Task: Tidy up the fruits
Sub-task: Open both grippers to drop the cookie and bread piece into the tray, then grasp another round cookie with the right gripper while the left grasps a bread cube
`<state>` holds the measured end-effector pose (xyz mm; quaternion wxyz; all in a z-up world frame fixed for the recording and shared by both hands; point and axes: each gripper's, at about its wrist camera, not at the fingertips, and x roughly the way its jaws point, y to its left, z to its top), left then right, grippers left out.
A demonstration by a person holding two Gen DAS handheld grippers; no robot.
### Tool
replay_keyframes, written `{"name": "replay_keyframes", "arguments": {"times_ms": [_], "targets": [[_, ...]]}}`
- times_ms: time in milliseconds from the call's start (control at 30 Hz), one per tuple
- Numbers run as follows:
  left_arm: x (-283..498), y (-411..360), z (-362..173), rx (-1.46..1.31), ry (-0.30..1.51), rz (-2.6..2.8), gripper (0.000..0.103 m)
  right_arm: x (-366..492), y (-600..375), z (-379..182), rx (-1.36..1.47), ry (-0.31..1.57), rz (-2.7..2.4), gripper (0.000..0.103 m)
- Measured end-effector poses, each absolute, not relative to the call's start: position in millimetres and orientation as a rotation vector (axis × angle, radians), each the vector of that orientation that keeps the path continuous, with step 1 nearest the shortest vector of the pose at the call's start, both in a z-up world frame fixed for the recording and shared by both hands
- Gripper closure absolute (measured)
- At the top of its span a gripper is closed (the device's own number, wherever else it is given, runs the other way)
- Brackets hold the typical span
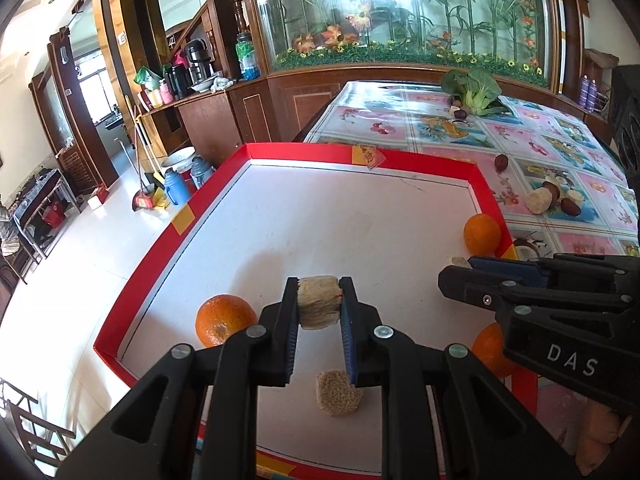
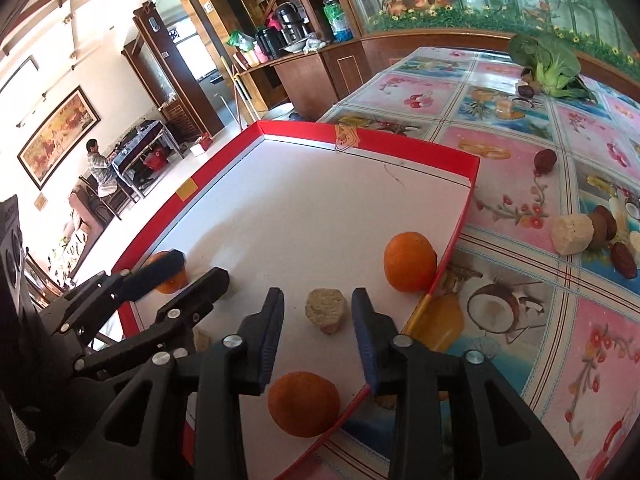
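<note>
3 oranges (image 2: pixel 409 262) + 2 tan chunks (image 2: pixel 326 310) in red-rimmed tray (image 1: pixel 362 152); 1 chunk lifted.

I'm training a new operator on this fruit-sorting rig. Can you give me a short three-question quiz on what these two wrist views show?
1. True or false: the left gripper is shut on a beige chunk.
2. How many oranges lie in the red tray?
3. The right gripper is: A) shut on an orange, B) open and holding nothing, C) out of view.

Key: 1 true. 2 three. 3 B.
</note>
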<state>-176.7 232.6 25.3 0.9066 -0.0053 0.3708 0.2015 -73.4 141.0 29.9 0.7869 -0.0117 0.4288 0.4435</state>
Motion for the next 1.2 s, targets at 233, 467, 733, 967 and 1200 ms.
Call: {"name": "replay_keyframes", "arguments": {"times_ms": [233, 467, 733, 967, 1200], "targets": [[-184, 238, 31, -0.017, 0.737, 0.479, 0.025, -69, 111, 45, 0.049, 0.817, 0.946, 0.062], [-196, 236, 46, -0.003, 0.669, 0.51, 0.014, -36, 39, 53, 0.156, 0.746, 0.799, 0.058], [-195, 200, 56, 0.052, 0.646, 0.435, 0.007, 8, -62, 55, 0.312, 0.711, 0.592, 0.057], [-188, 146, 63, 0.129, 0.643, 0.303, 0.005, 35, -106, 46, 0.34, 0.744, 0.496, 0.057], [-175, 95, 53, 0.201, 0.683, 0.208, 0.004, 44, -99, 39, 0.295, 0.813, 0.535, 0.057]]}}
